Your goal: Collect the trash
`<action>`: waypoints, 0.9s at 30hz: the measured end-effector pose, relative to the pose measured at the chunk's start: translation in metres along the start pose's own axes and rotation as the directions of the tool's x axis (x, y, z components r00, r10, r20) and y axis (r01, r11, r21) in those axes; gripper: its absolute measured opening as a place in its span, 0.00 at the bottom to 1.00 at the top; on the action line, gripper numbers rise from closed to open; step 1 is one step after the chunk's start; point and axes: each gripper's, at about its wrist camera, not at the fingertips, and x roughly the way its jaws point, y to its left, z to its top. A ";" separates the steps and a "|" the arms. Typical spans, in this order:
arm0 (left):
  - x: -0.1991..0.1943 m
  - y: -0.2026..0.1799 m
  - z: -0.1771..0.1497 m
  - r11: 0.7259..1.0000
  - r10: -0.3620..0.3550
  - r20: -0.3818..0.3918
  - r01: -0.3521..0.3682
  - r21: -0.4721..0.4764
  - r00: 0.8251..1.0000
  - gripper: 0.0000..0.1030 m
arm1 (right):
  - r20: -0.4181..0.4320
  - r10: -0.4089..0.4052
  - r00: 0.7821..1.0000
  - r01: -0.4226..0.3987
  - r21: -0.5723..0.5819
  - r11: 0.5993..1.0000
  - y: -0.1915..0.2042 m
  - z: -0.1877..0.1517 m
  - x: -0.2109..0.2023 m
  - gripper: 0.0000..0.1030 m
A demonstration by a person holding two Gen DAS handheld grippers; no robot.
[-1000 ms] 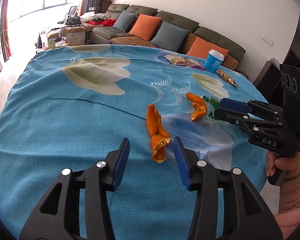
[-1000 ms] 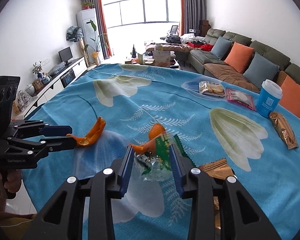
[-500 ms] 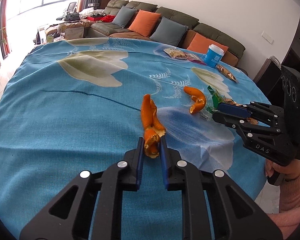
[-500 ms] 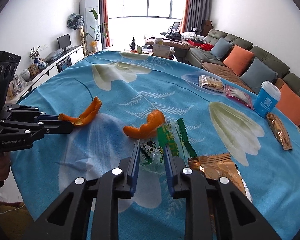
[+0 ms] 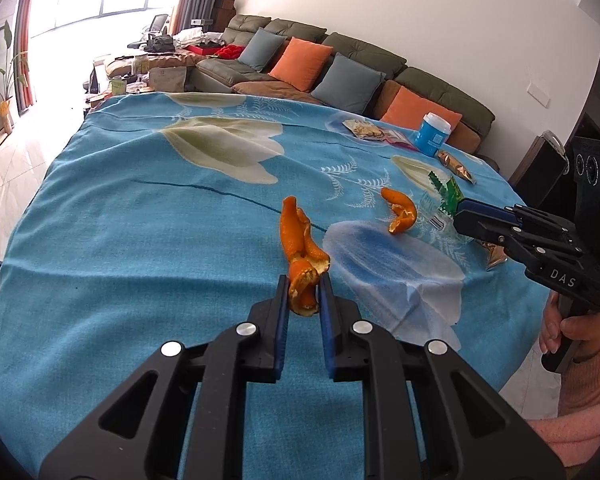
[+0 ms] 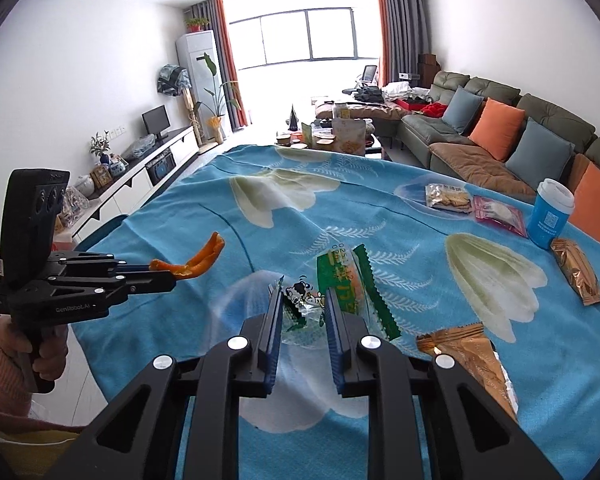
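My left gripper [image 5: 304,294] has its fingers pinched onto the near, curled end of the long orange peel [image 5: 300,240]; the peel's long axis runs straight out ahead of the fingertips, away from me, and from the right wrist view it appears lifted clear of the tabletop [image 5: 140,220]. My right gripper [image 6: 303,312] is closed nearly all the way on the clear-and-green plastic wrapper [image 6: 340,280], whose green serrated strip stands up and leans off to the right of my fingers.

What is left nearest to either hand is the second orange peel [image 5: 400,212], lying flat just beside the right gripper's tip and well ahead and to the right of the left one, so I judge the right arm is nearer to it. A gold wrapper [image 6: 472,352] lies just right of the right gripper. Both hands are full, so I expect to drop these off first; no bin shows.
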 end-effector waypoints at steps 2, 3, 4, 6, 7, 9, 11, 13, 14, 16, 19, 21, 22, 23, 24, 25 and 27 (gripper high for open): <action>-0.009 0.003 -0.002 1.000 0.008 0.012 -0.008 -0.005 1.000 0.14 | 0.010 0.038 0.999 -0.038 -0.006 0.999 0.008 0.004 -0.001 0.19; -0.013 0.005 -0.003 1.000 0.013 0.019 -0.013 -0.008 1.000 0.14 | 0.013 0.056 0.998 -0.056 -0.010 0.998 0.013 0.005 -0.001 0.19; -0.018 0.007 -0.005 1.000 0.016 0.025 -0.016 -0.012 1.000 0.14 | 0.014 0.073 0.997 -0.073 -0.015 0.997 0.017 0.007 0.000 0.19; -0.028 0.012 -0.007 0.999 0.025 0.039 -0.025 -0.022 0.999 0.14 | 0.013 0.114 0.993 -0.113 -0.024 0.993 0.027 0.010 0.003 0.19; -0.033 0.015 -0.009 0.999 0.031 0.047 -0.030 -0.030 0.998 0.14 | 0.011 0.135 0.991 -0.135 -0.028 0.990 0.032 0.012 0.005 0.19; -0.044 0.021 -0.011 0.998 0.045 0.062 -0.043 -0.044 0.997 0.14 | 0.006 0.170 0.985 -0.170 -0.042 0.985 0.044 0.015 0.011 0.19; -0.054 0.027 -0.014 0.997 0.064 0.077 -0.060 -0.057 0.995 0.14 | -0.001 0.208 0.978 -0.207 -0.053 0.977 0.056 0.018 0.019 0.19; -0.065 0.034 -0.017 0.995 0.081 0.090 -0.075 -0.070 0.993 0.14 | -0.008 0.245 0.969 -0.245 -0.061 0.967 0.068 0.021 0.025 0.19; -0.070 0.037 -0.019 0.993 0.092 0.096 -0.085 -0.077 0.991 0.14 | -0.012 0.260 0.966 -0.260 -0.067 0.963 0.073 0.023 0.028 0.19; -0.080 0.044 -0.022 0.990 0.114 0.106 -0.105 -0.092 0.988 0.14 | -0.017 0.285 0.958 -0.285 -0.078 0.955 0.083 0.025 0.034 0.19; -0.094 0.057 -0.026 0.983 0.151 0.116 -0.137 -0.119 0.982 0.14 | -0.027 0.327 0.945 -0.328 -0.090 0.940 0.097 0.030 0.042 0.19; -0.103 0.067 -0.030 0.978 0.175 0.122 -0.158 -0.139 0.977 0.14 | -0.036 0.348 0.937 -0.350 -0.104 0.931 0.107 0.034 0.046 0.19; -0.108 0.071 -0.031 0.974 0.188 0.126 -0.169 -0.150 0.974 0.14 | -0.040 0.358 0.933 -0.360 -0.111 0.926 0.111 0.036 0.048 0.19; -0.112 0.076 -0.033 0.971 0.201 0.129 -0.180 -0.161 0.971 0.14 | -0.042 0.369 0.928 -0.372 -0.117 0.921 0.115 0.038 0.050 0.19; -0.117 0.081 -0.034 0.967 0.215 0.133 -0.191 -0.171 0.968 0.14 | -0.044 0.381 0.924 -0.383 -0.124 0.915 0.120 0.040 0.052 0.19; -0.122 0.086 -0.036 0.962 0.228 0.136 -0.202 -0.181 0.964 0.14 | -0.047 0.390 0.920 -0.393 -0.130 0.910 0.125 0.042 0.054 0.19; -0.131 0.096 -0.039 0.953 0.253 0.142 -0.222 -0.204 0.957 0.14 | -0.054 0.406 0.912 -0.410 -0.142 0.901 0.134 0.047 0.058 0.19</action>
